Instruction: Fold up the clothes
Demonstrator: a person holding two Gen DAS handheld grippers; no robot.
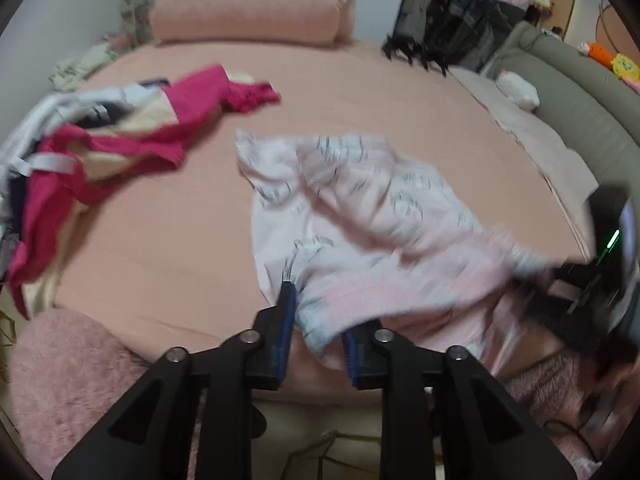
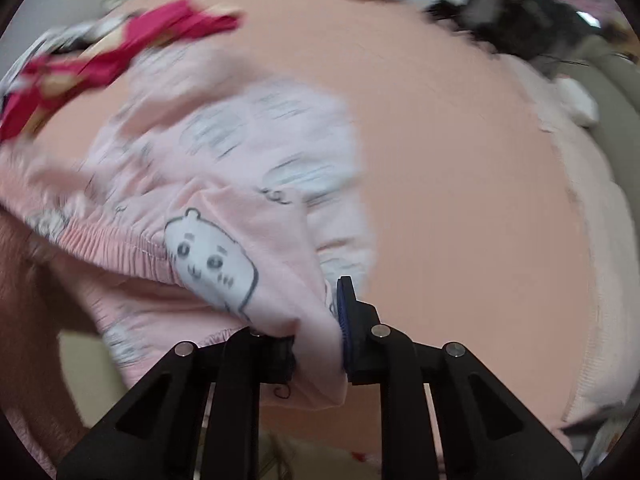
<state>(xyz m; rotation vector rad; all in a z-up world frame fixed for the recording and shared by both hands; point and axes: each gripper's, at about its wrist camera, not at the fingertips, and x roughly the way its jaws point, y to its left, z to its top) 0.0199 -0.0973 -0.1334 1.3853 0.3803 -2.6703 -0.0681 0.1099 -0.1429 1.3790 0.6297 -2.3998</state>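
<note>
Between the pads of the left tool (image 1: 316, 320), a bunched edge of the pale pink printed garment (image 1: 360, 208) is being clamped. Further right, the right tool (image 2: 316, 332) is pinching its waistband end. Beyond them, the garment is spreading across the pink bed (image 1: 168, 220), with a red clothes pile (image 1: 100, 140) lying far left.

A home bedroom: pink-sheeted bed (image 1: 340, 92), rolled quilt (image 1: 252, 0), padded headboard (image 1: 580, 92), plush toys (image 1: 624, 66).
</note>
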